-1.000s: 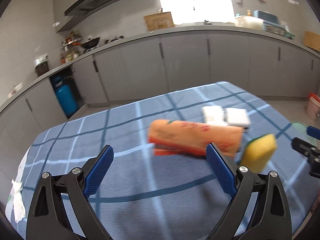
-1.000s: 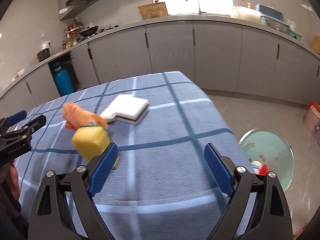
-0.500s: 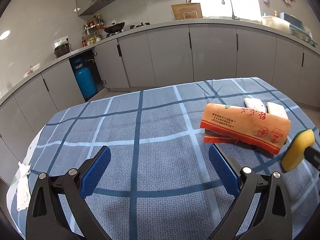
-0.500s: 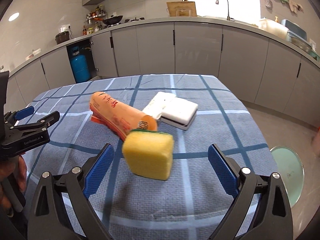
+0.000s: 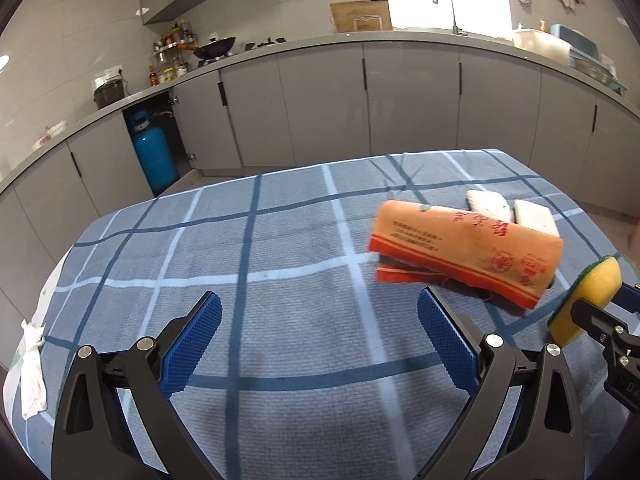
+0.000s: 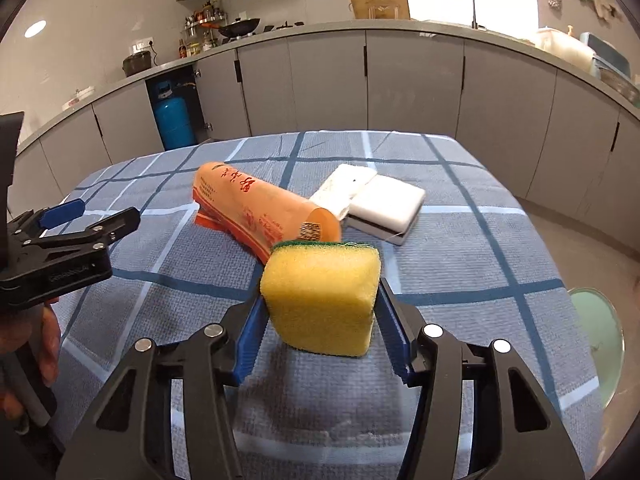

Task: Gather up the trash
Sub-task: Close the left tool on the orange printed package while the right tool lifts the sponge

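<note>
A yellow sponge (image 6: 322,298) with a green scouring top stands on the blue checked tablecloth (image 6: 472,248). My right gripper (image 6: 320,344) is shut on the sponge, its blue pads against both sides. The sponge also shows in the left wrist view (image 5: 586,304), held in the right gripper (image 5: 600,316). An orange rolled package (image 5: 464,252) lies behind it, seen too in the right wrist view (image 6: 260,210). Two white pads (image 6: 380,200) lie beside the roll. My left gripper (image 5: 320,344) is open and empty, left of the roll; it shows in the right wrist view (image 6: 80,220).
A crumpled white tissue (image 5: 30,368) lies at the table's left edge. A pale green bin (image 6: 596,336) stands on the floor to the right of the table. Grey kitchen cabinets (image 5: 320,104) and a blue gas cylinder (image 5: 154,156) are behind.
My right gripper moved in on the sponge and closed on it. My left gripper swung left and drew back from the orange roll, staying open.
</note>
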### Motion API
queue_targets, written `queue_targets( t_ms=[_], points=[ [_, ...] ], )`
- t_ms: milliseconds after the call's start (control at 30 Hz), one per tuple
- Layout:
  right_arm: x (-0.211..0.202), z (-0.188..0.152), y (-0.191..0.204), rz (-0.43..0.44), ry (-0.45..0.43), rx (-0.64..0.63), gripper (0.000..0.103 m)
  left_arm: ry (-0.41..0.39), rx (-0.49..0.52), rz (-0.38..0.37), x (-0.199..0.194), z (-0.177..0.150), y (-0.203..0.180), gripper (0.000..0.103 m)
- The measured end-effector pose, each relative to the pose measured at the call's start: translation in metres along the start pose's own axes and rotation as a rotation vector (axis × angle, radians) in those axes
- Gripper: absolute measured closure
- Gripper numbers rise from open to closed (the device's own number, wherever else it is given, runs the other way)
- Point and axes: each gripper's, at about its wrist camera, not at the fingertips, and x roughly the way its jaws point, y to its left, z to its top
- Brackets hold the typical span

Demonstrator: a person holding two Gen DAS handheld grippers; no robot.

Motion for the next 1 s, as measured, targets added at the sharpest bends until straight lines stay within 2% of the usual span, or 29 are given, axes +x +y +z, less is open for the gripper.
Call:
queue_targets(
  t_ms=[233, 367, 433, 533, 600, 733, 833, 867, 933, 967, 1000],
  points=[
    [-0.015, -0.001, -0.037, -0.053, -0.041, 0.076, 0.05, -0.008, -0.046, -0.049, 0.006, 0.034, -0.029, 0.005],
    [-0.02, -0.004, -0.052, -0.069, -0.057, 0.101, 0.05, 0.025, -0.11, -0.058, 0.022, 0.058, -0.049, 0.004],
    [-0.021, -0.005, -0.059, -0.075, -0.063, 0.112, 0.05, 0.071, -0.116, -0.045, 0.036, 0.063, -0.061, 0.004],
    [-0.021, -0.008, -0.068, -0.084, -0.066, 0.125, 0.05, 0.165, -0.11, -0.007, 0.062, 0.056, -0.078, 0.004],
    [-0.021, -0.009, -0.073, -0.084, -0.065, 0.13, 0.05, 0.193, -0.1, -0.009, 0.069, 0.048, -0.084, 0.004],
    [-0.015, -0.015, -0.081, -0.064, -0.051, 0.146, 0.05, 0.234, -0.045, -0.028, 0.074, 0.032, -0.093, 0.005],
    [-0.013, -0.017, -0.083, -0.053, -0.053, 0.157, 0.05, 0.229, -0.034, -0.053, 0.071, 0.024, -0.093, 0.006],
    [-0.013, -0.018, -0.083, -0.05, -0.055, 0.16, 0.05, 0.229, -0.037, -0.069, 0.069, 0.024, -0.092, 0.009],
    [-0.013, -0.017, -0.085, -0.043, -0.057, 0.167, 0.05, 0.226, -0.033, -0.103, 0.064, 0.024, -0.091, 0.043],
    [-0.013, -0.017, -0.086, -0.039, -0.058, 0.173, 0.05, 0.232, -0.029, -0.126, 0.062, 0.024, -0.091, 0.046],
    [-0.013, -0.017, -0.086, -0.037, -0.06, 0.175, 0.05, 0.227, -0.027, -0.145, 0.058, 0.024, -0.09, 0.059]
  ],
)
